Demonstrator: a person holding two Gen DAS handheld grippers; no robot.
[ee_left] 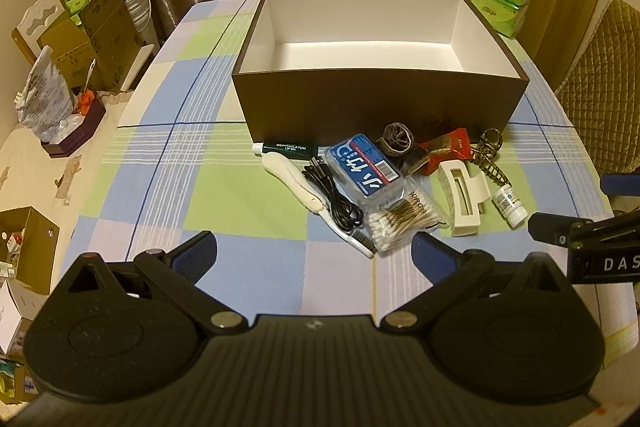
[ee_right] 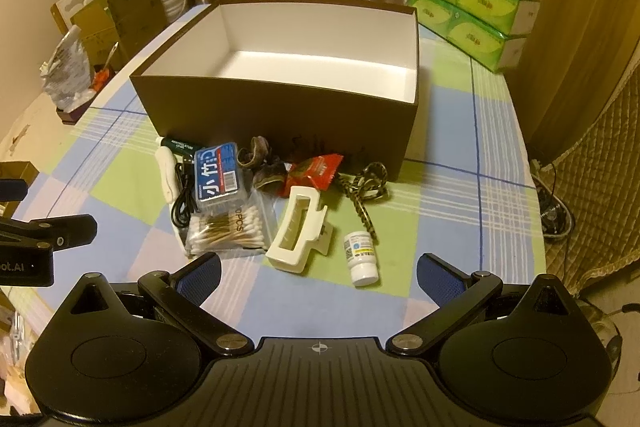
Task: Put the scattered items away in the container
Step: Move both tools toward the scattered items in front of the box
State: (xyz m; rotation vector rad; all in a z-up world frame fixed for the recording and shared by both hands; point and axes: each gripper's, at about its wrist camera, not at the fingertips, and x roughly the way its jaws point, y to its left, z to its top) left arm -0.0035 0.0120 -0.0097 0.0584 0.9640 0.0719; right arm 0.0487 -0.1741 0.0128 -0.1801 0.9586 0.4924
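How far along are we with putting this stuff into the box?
Nothing is done yet: the brown box is empty inside. Nothing is in hand: the left gripper and right gripper are both open above the cloth. Everything is left, all in front of the box: cotton swabs, white hair clip, pill bottle, black cable and the rest.

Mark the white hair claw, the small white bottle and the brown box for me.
white hair claw [ee_right: 298, 233], right wrist view, on its long frame.
small white bottle [ee_right: 361, 258], right wrist view, on its label.
brown box [ee_left: 376, 101], left wrist view, on its near wall.
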